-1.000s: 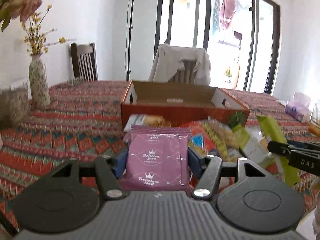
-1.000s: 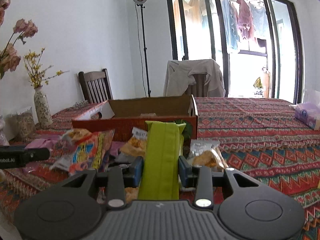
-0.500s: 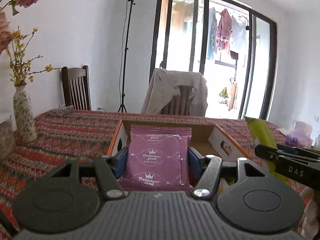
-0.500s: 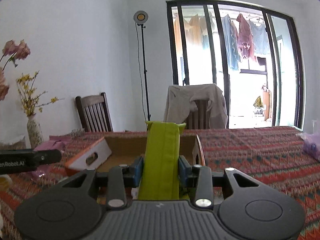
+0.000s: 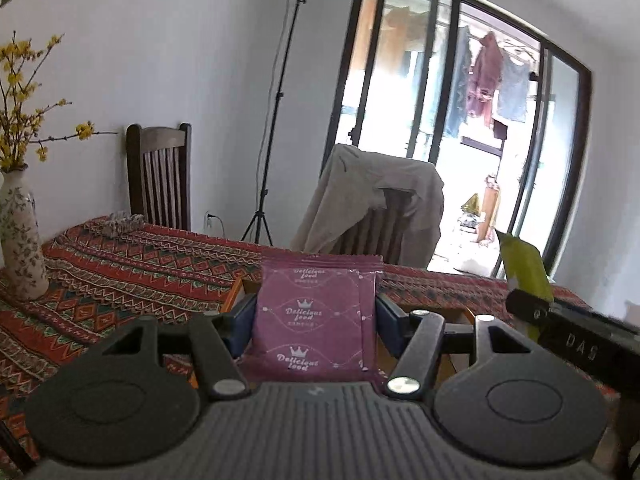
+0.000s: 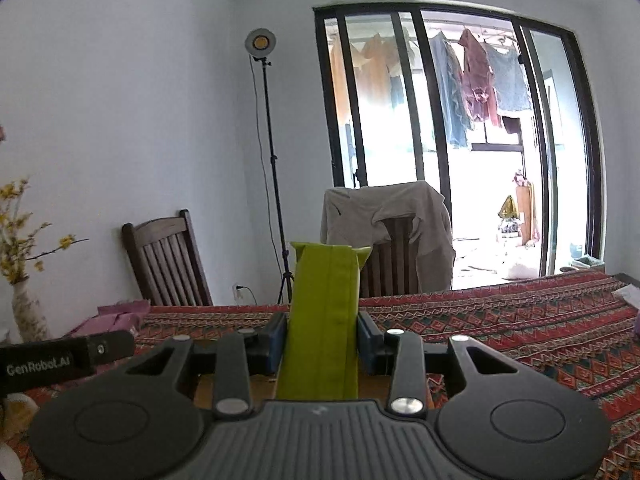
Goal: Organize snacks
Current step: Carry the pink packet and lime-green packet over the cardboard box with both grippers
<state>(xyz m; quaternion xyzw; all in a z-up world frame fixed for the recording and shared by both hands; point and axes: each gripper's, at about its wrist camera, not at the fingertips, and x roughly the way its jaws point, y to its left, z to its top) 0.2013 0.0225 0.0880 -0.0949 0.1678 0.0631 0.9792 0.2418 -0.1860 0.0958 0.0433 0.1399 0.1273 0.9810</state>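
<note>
While the left gripper [image 5: 316,316] clamps a purple snack packet [image 5: 316,320] upright between its blue pads [image 5: 244,320], the right gripper [image 6: 322,338] pinches a long green snack packet [image 6: 322,320] the same way. Both packets are held above the patterned tablecloth [image 5: 140,272], and brown cardboard edges of a box [image 5: 236,292] show just behind the left fingers. In the left wrist view the green packet's top pokes up at right, beside the other tool.
</note>
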